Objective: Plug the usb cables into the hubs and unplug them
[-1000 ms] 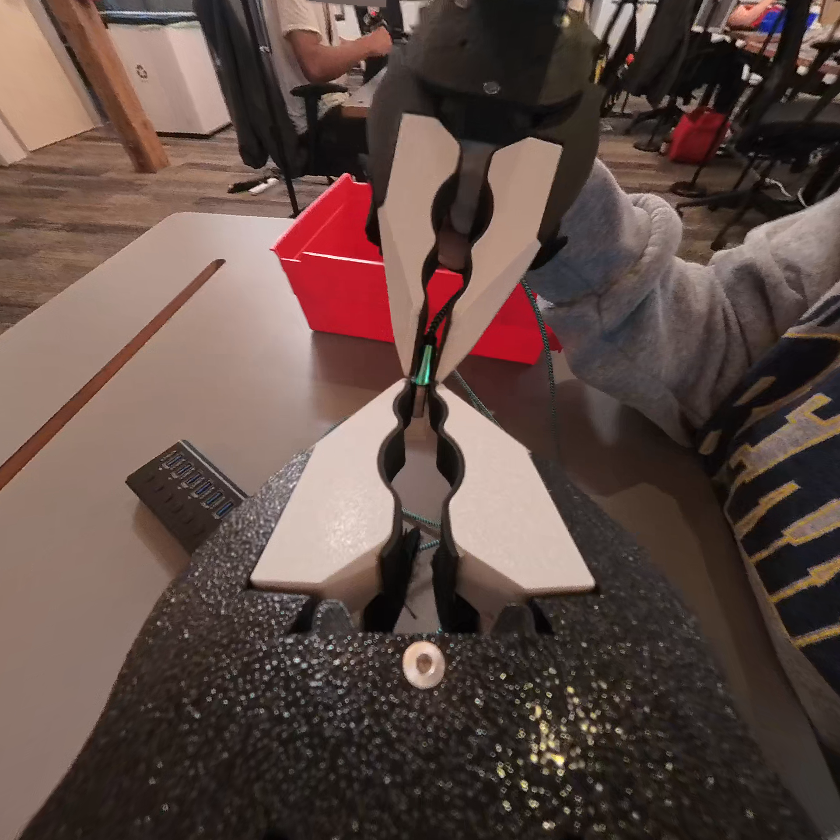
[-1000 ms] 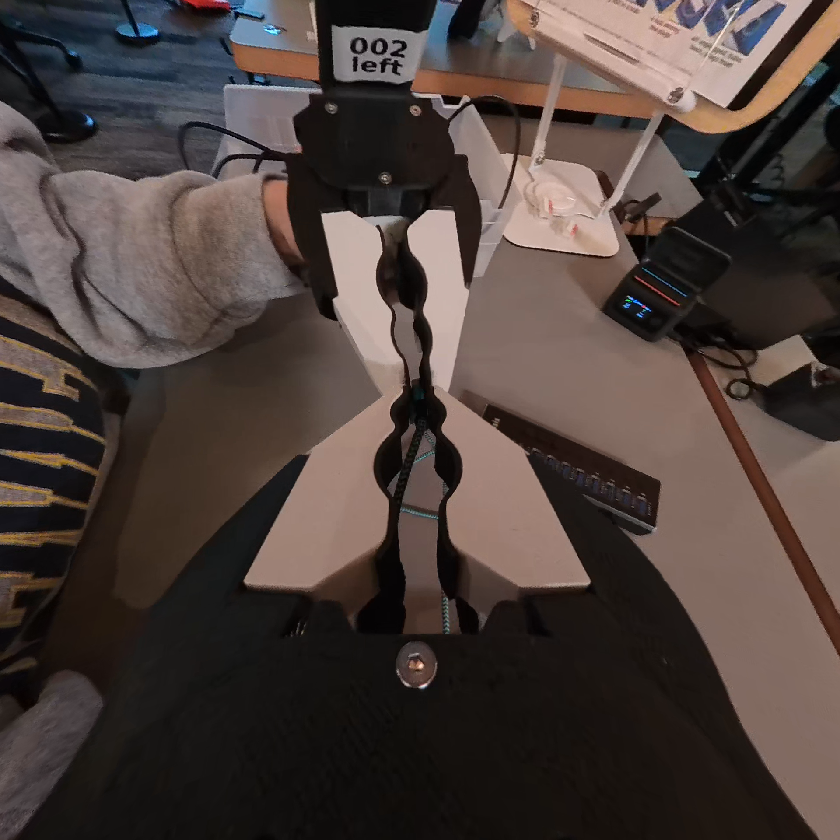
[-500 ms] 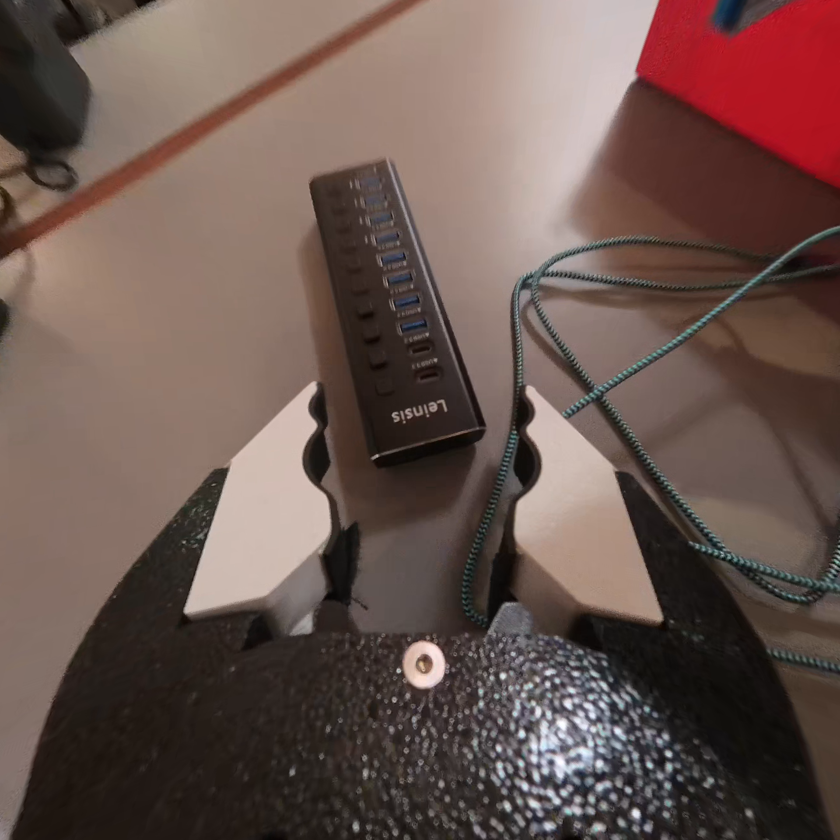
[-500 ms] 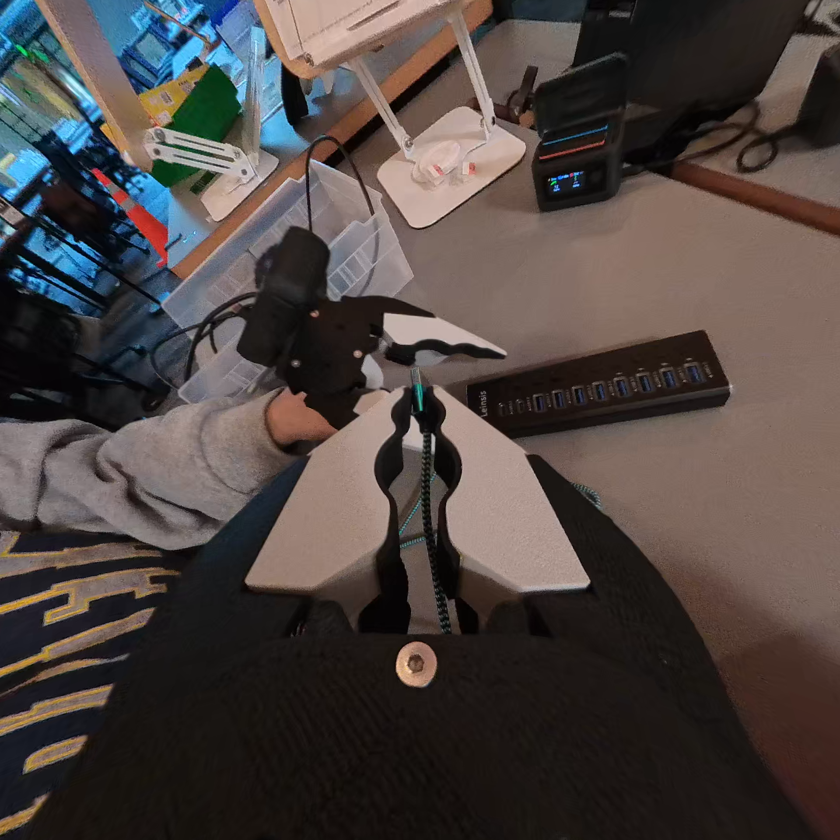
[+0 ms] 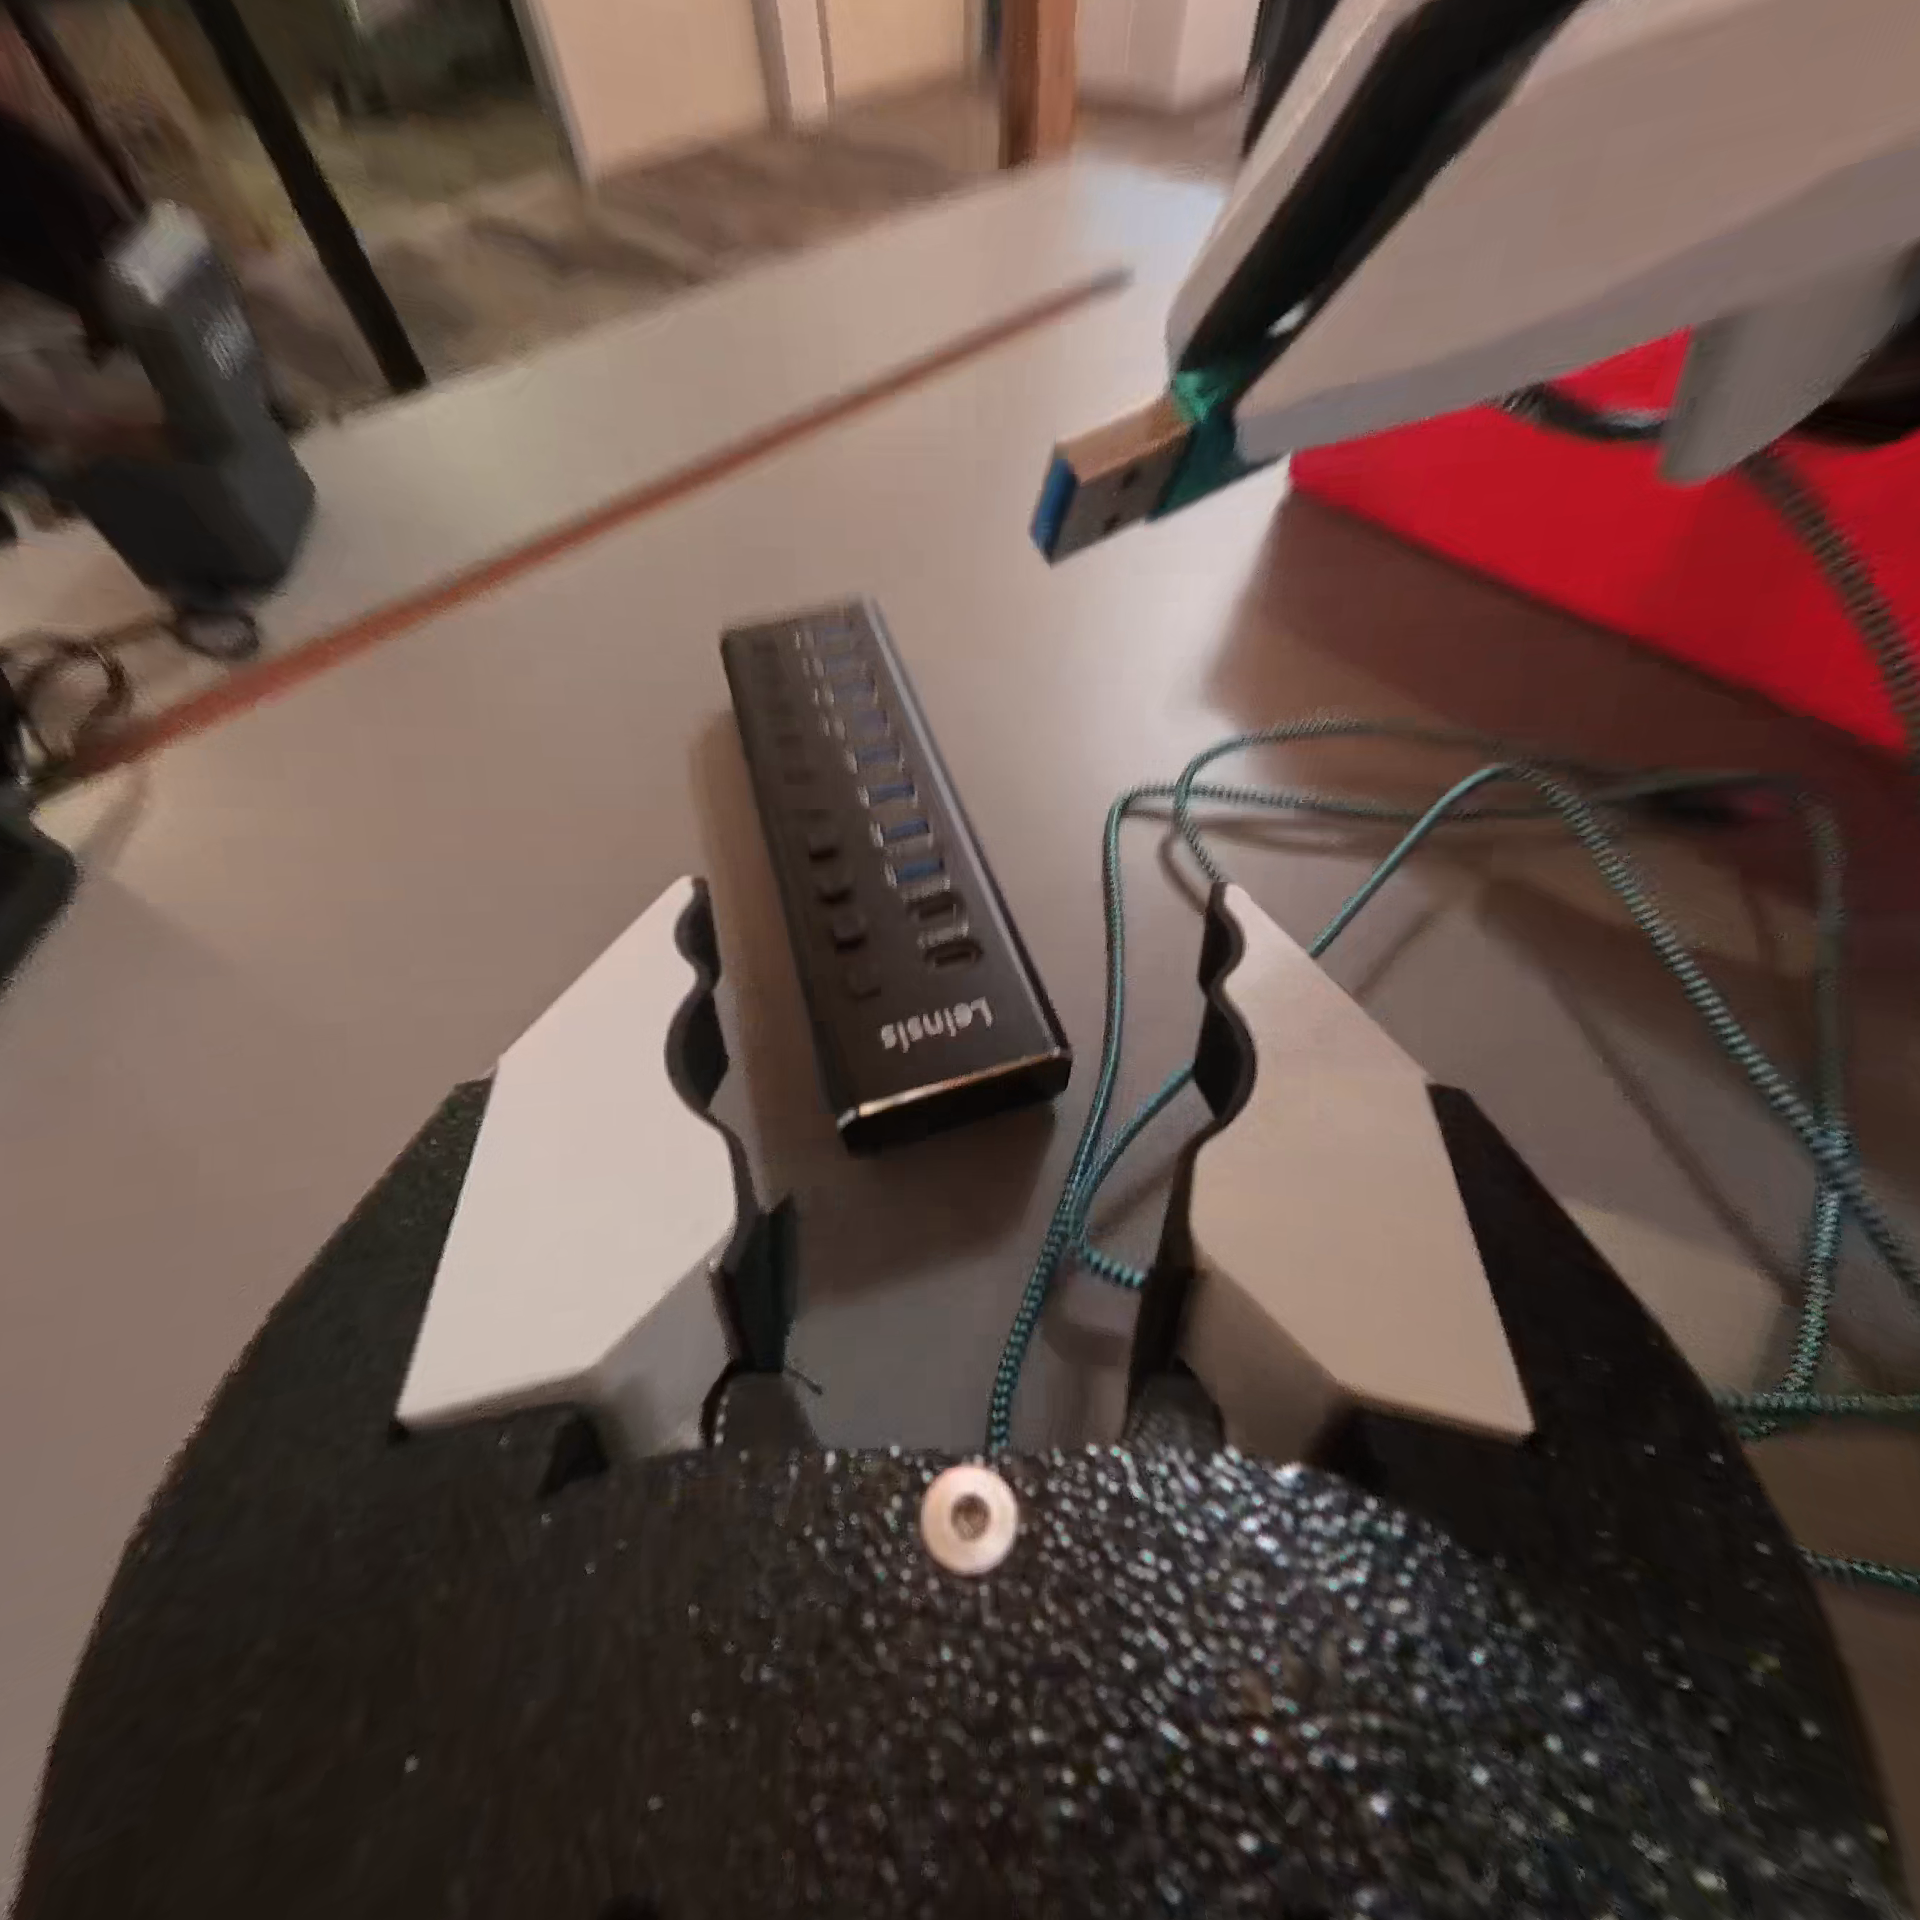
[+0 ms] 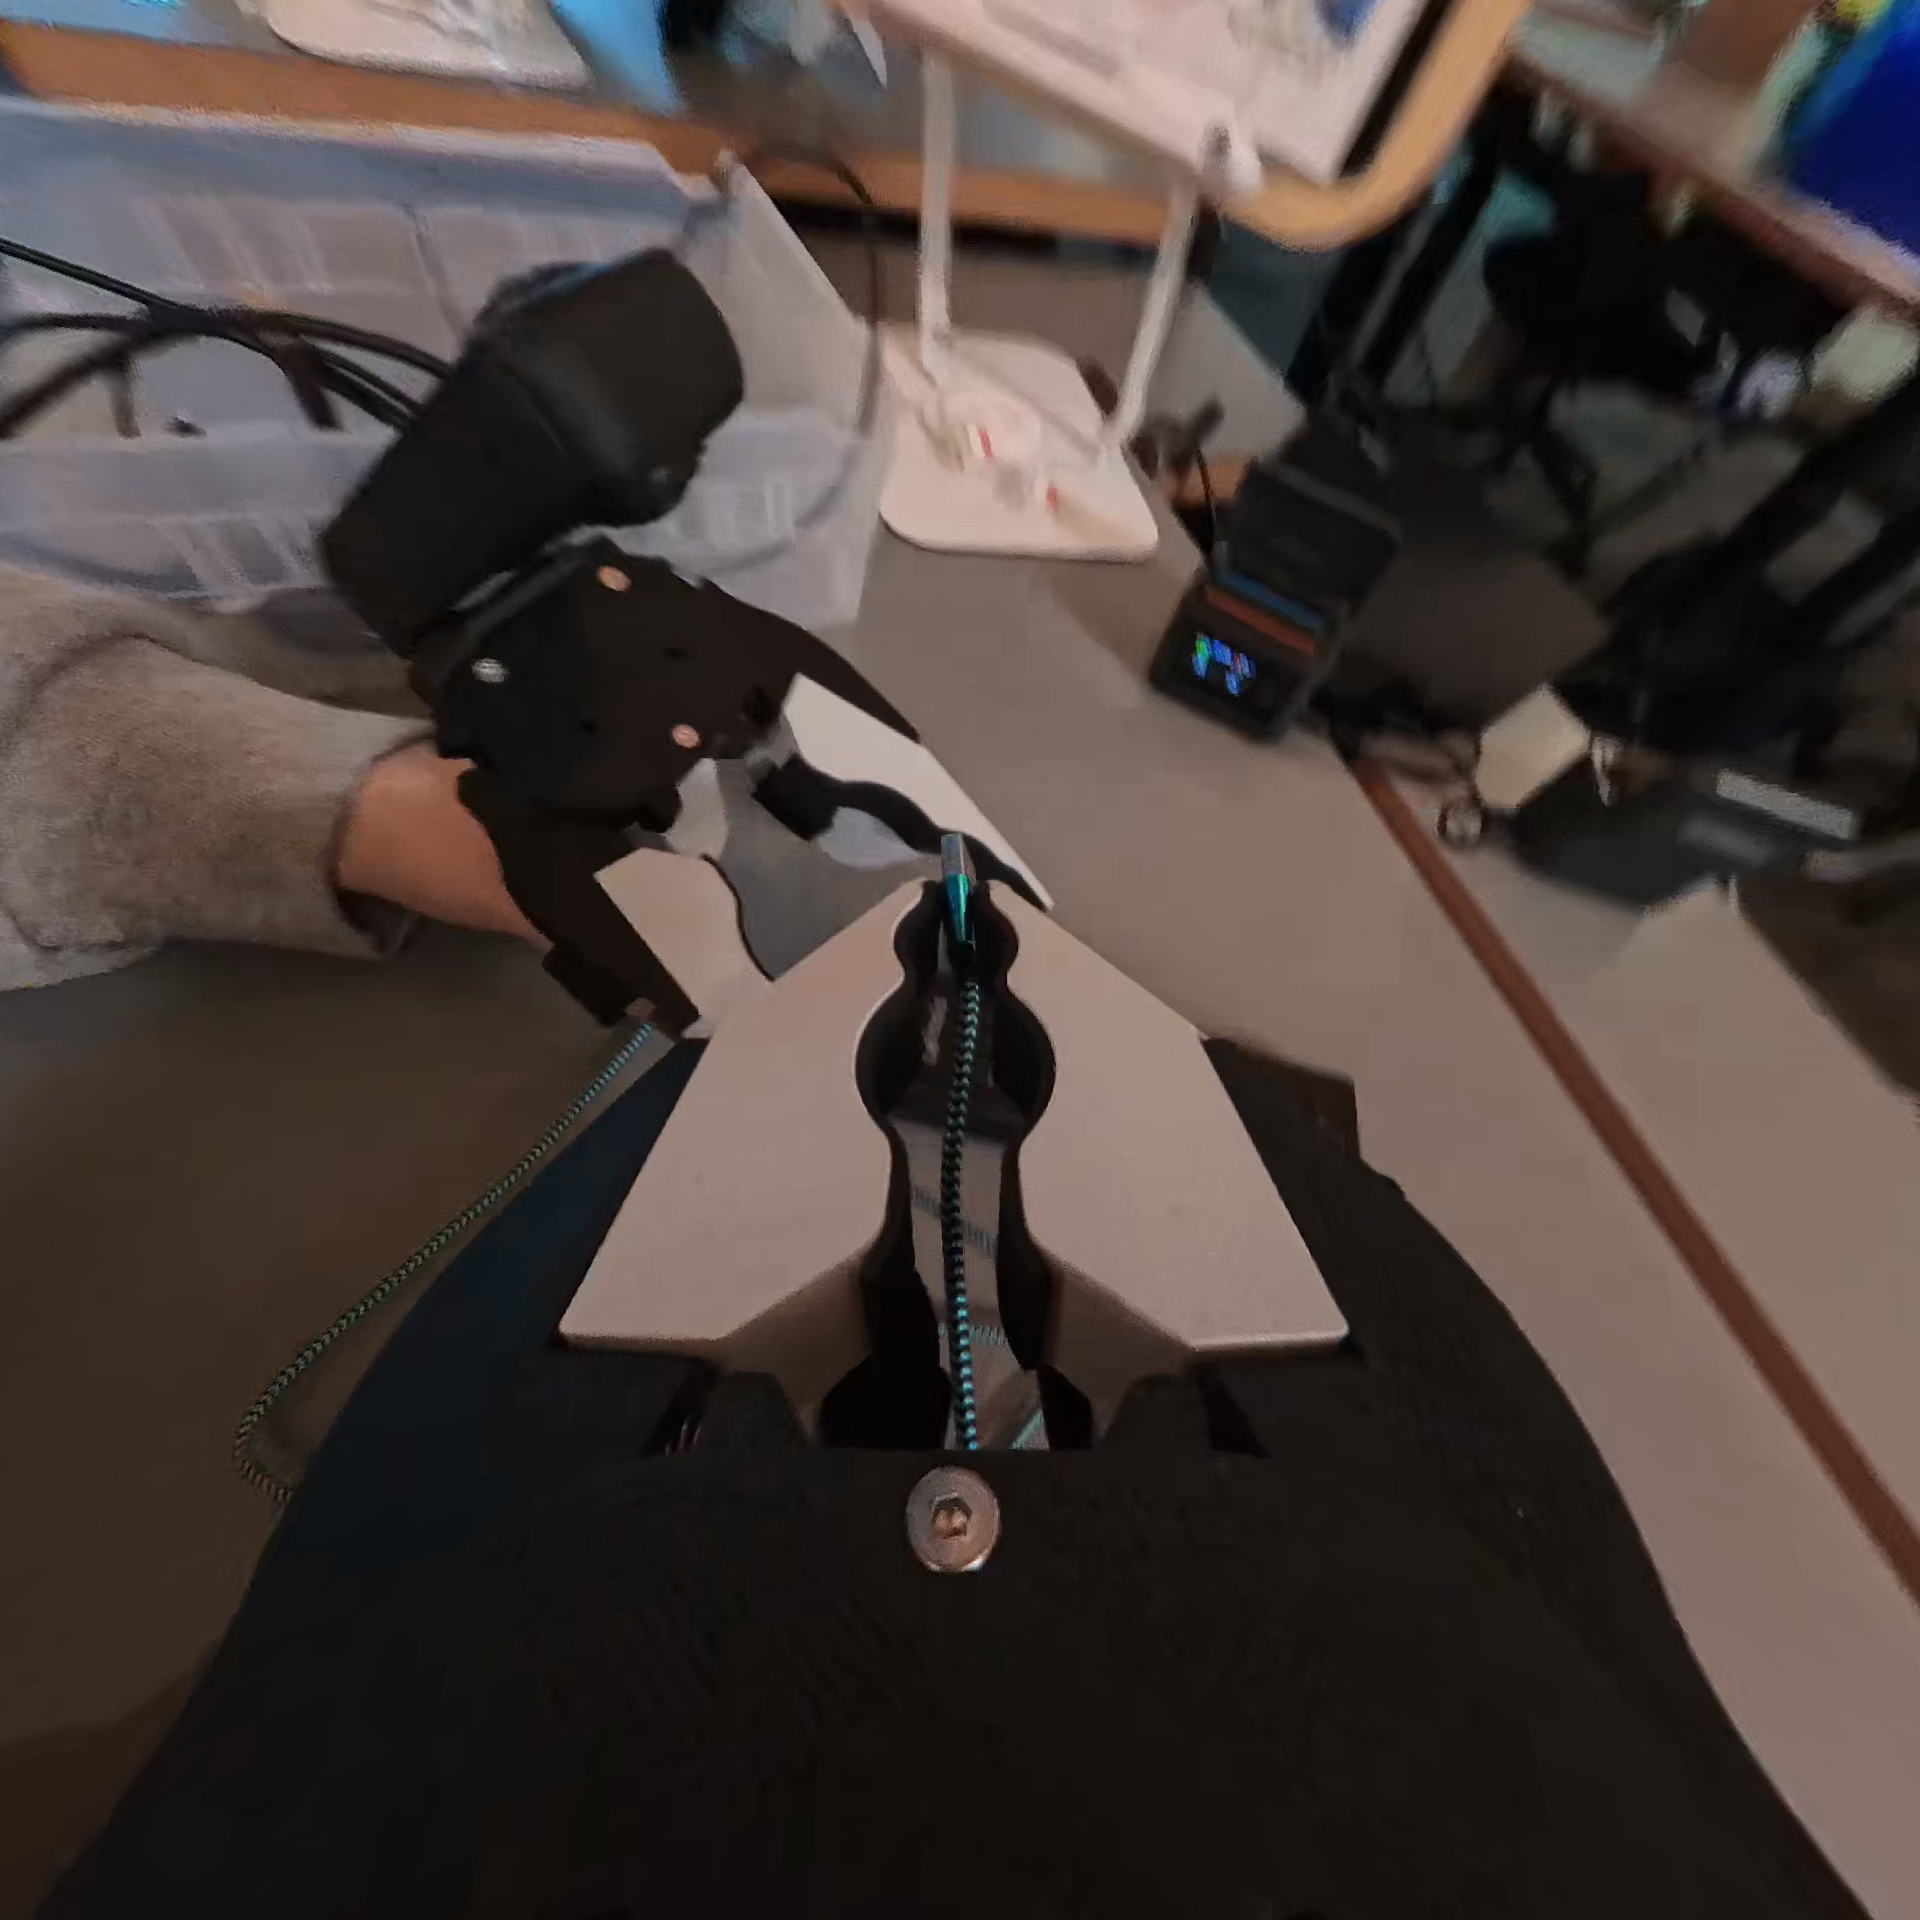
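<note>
A black multi-port USB hub [image 5: 894,883] lies flat on the table, pointing away from me in the left wrist view. My left gripper [image 5: 953,899] is open and empty, with its fingers on either side of the hub's near end. My right gripper [image 6: 956,899] is shut on the green-collared USB plug [image 6: 956,883]. In the left wrist view the plug [image 5: 1112,483] hangs in the air above and to the right of the hub, its metal end pointing toward it. The teal braided cable [image 5: 1101,935] loops over the table and runs between my left fingers. The hub is hidden in the right wrist view.
A red bin [image 5: 1610,540] stands at the right behind the cable loops. The right wrist view shows a clear plastic bin [image 6: 208,488], a white stand base [image 6: 1018,478], a small black device with a lit screen [image 6: 1247,655] and a grey sleeve [image 6: 156,769]. A brown strip [image 5: 623,520] crosses the table. About 9 cm separates my left fingertips from my right. My right tips are about 12 cm from the black multi-port USB hub [image 5: 894,883], my left tips only 4 cm.
My left gripper let go of the plug, opened and dropped to the hub's near end. My right gripper kept the plug and has carried it over the hub.
</note>
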{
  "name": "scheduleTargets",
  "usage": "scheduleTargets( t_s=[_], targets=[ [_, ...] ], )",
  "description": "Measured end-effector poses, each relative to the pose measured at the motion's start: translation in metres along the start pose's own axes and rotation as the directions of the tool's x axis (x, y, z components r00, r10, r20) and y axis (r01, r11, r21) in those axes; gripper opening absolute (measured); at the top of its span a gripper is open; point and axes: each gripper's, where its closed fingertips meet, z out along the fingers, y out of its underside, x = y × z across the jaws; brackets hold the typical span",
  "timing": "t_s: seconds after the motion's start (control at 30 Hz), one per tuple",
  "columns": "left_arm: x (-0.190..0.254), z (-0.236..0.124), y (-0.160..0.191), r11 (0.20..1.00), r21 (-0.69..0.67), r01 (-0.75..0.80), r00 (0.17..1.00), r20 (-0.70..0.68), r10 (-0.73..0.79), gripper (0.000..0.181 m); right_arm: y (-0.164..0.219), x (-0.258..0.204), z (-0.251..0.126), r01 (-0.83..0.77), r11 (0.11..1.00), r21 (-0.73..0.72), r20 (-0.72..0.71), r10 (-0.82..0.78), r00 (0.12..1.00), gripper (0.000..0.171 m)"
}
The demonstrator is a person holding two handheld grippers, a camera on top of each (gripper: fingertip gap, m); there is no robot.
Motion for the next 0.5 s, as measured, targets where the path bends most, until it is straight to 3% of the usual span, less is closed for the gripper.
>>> scheduleTargets(
  t_s=[0.03,0.13,0.27,0.37,0.5],
  targets=[
    [0.001,-0.004,-0.007,0.999,0.049,-0.006,1.0,-0.01,0.007,0.091,-0.011,-0.006,-0.004,0.053,0.996,0.069,0.017,-0.055,0.998,0.004],
    [-0.002,-0.003,-0.004,0.999,0.048,0.016,1.0,-0.026,-0.015,0.092,-0.055,-0.04,-0.035,0.243,0.905,0.348,0.058,-0.279,0.958,0.004],
    [-0.004,0.002,0.004,0.996,0.016,0.093,0.993,-0.069,-0.092,0.094,-0.092,-0.066,-0.082,0.263,0.775,0.574,0.079,-0.372,0.925,0.004],
    [-0.005,0.001,0.002,0.991,0.026,0.132,0.988,-0.088,-0.129,0.094,-0.104,-0.073,-0.101,0.253,0.722,0.644,0.074,-0.389,0.918,0.003],
    [-0.004,0.007,0.01,0.986,-0.032,0.165,0.979,-0.113,-0.168,0.091,-0.104,-0.07,-0.098,0.273,0.741,0.614,0.051,-0.382,0.923,0.004]
  ],
)
